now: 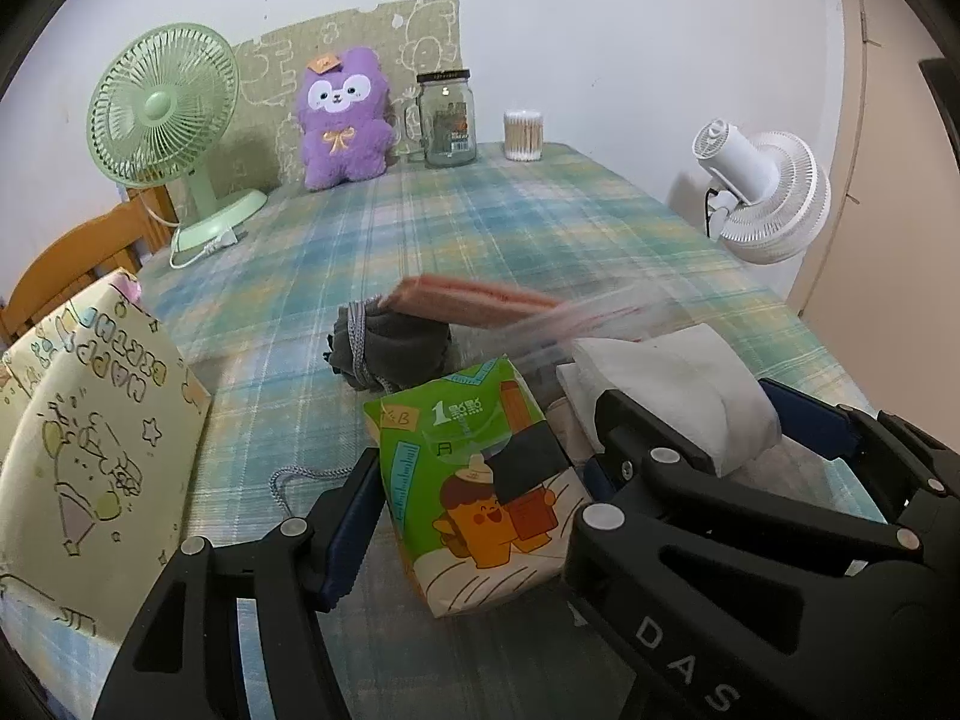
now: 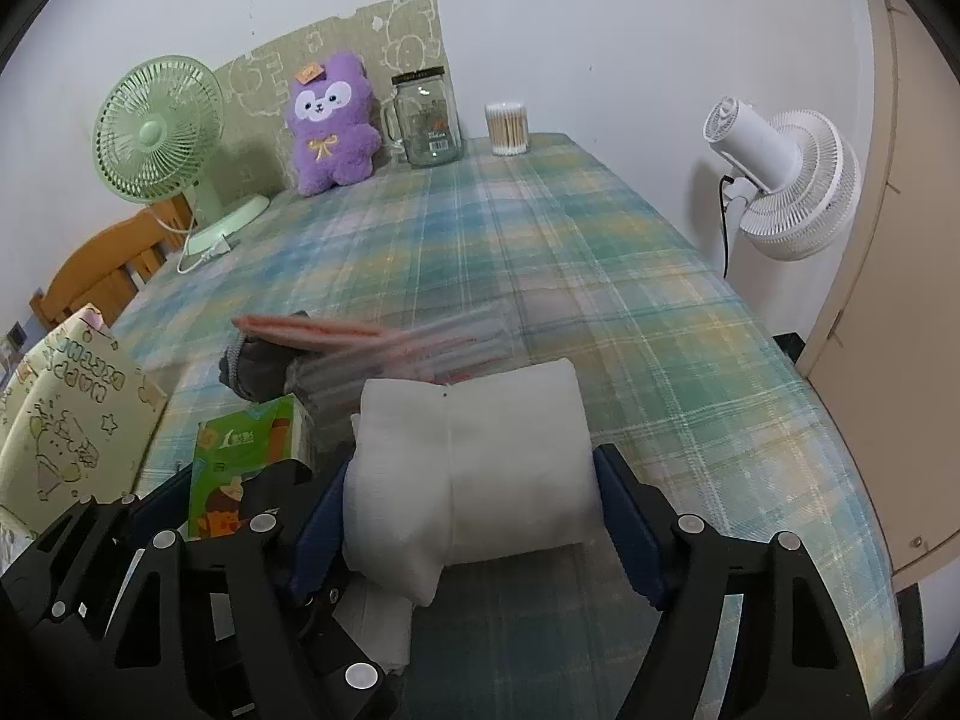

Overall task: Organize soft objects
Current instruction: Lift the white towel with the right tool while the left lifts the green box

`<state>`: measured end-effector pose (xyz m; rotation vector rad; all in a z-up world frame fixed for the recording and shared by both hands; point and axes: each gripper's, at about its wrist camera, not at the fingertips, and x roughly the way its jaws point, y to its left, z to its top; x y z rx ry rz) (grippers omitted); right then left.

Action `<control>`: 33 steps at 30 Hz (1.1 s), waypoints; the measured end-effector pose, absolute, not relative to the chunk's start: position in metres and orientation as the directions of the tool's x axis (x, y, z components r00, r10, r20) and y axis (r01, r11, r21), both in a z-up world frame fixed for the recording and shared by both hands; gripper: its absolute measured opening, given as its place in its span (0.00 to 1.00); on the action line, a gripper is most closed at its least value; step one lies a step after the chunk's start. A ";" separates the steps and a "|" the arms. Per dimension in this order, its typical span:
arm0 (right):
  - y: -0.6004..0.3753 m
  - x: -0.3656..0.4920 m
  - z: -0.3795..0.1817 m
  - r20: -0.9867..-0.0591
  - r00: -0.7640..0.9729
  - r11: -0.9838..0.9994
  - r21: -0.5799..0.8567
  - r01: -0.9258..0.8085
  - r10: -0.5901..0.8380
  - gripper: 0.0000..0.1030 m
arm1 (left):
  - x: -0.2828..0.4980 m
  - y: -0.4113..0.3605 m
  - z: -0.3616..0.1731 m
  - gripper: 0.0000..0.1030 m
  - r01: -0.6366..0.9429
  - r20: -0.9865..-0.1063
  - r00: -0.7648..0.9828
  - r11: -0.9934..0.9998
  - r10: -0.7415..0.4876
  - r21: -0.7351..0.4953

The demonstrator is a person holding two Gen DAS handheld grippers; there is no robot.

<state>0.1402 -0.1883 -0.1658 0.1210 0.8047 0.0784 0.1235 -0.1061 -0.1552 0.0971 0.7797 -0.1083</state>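
A green tissue pack (image 1: 480, 492) lies between the fingers of my left gripper (image 1: 474, 504), whose jaws stand wide around it. My right gripper (image 2: 474, 516) is shut on a white rolled cloth (image 2: 474, 468), held just above the plaid table; the cloth also shows in the left wrist view (image 1: 672, 384). A grey drawstring pouch (image 1: 390, 348) lies in the middle of the table, with a pink sponge in a clear bag (image 1: 474, 300) resting on it. The pack also shows in the right wrist view (image 2: 246, 468).
A yellow gift bag (image 1: 84, 468) stands at the left. At the back are a green fan (image 1: 162, 114), a purple plush (image 1: 345, 120), a glass jar (image 1: 447, 120) and cotton swabs (image 1: 523, 135). A white fan (image 1: 762, 192) stands right of the table (image 1: 480, 228).
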 end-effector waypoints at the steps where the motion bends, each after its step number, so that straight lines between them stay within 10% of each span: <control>1: -0.189 0.139 -0.164 -0.709 0.695 0.990 0.138 -0.023 0.115 0.77 | 0.122 -0.106 -0.154 0.67 0.134 -0.702 0.710 0.990 -0.062 0.048; 33: -0.196 0.099 -0.074 -0.585 0.809 0.995 0.102 0.005 0.056 0.77 | 0.089 -0.110 -0.077 0.67 0.176 -0.584 0.802 0.984 -0.123 0.034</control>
